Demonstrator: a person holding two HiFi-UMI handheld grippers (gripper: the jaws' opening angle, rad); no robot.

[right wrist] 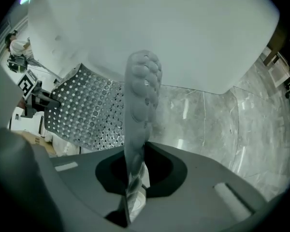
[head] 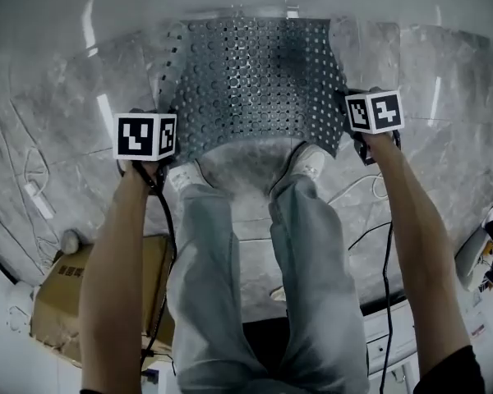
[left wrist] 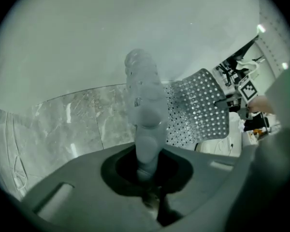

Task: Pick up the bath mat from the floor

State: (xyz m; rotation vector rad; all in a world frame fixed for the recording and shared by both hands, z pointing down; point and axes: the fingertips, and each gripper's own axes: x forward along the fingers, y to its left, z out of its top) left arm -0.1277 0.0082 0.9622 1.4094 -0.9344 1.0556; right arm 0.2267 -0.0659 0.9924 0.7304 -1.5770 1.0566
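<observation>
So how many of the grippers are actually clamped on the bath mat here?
2. The left gripper is shut on the bath mat's left edge, and the right gripper is shut on its right edge. The mat spans between them.

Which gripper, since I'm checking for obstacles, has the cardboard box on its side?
The left gripper: the cardboard box lies beneath that arm; none lies by the right gripper. Both grip the bath mat.

Bath mat (head: 259,80), a translucent grey sheet dotted with rows of round holes, hangs spread wide over the marble floor (head: 82,130); I have its two near corners pinched, one in the left gripper (left wrist: 147,170), one in the right gripper (right wrist: 135,178); its far edge droops away from me.
</observation>
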